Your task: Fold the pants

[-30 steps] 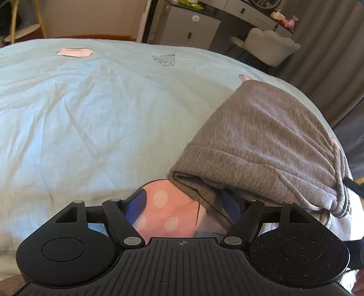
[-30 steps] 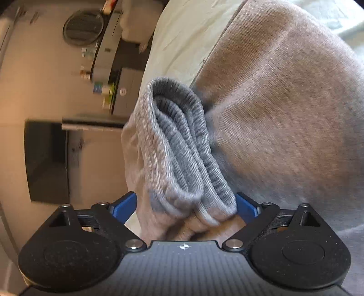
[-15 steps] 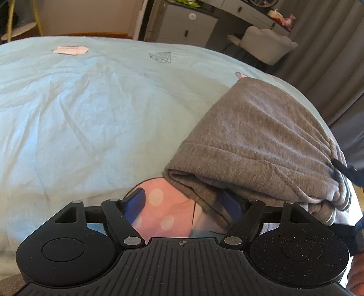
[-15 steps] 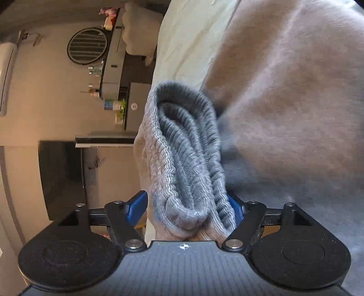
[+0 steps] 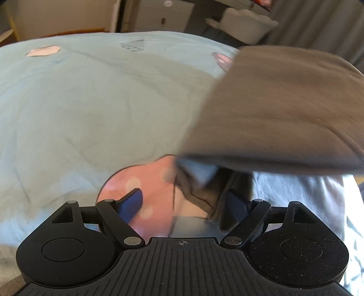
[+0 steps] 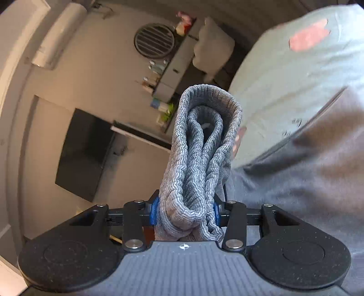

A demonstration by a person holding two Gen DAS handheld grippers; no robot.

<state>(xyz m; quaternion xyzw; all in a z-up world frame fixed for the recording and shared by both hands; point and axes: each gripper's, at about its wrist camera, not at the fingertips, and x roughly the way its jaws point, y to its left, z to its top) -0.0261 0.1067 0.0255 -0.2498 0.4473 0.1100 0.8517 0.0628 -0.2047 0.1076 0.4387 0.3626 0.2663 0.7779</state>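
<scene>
The grey pants [image 5: 279, 104] are lifted off the light blue bed cover [image 5: 91, 109] on the right of the left wrist view, blurred by motion. My left gripper [image 5: 184, 205] is open near the bed, with a little grey cloth hanging by its right finger; it grips nothing. My right gripper [image 6: 184, 209] is shut on the bunched ribbed waistband [image 6: 200, 154] of the pants and holds it up, the rest of the pants [image 6: 307, 177] trailing to the right.
A pink spotted patch [image 5: 145, 182] on the bed cover lies just ahead of the left gripper. A grey dresser [image 5: 163, 13] and a pale chair [image 5: 245, 25] stand beyond the bed. A dark TV [image 6: 84, 152] and a wall shelf show past the waistband.
The right gripper has closed on the waistband and raised the pants off the bed. The folded edge that lay by the left gripper has lifted clear of it.
</scene>
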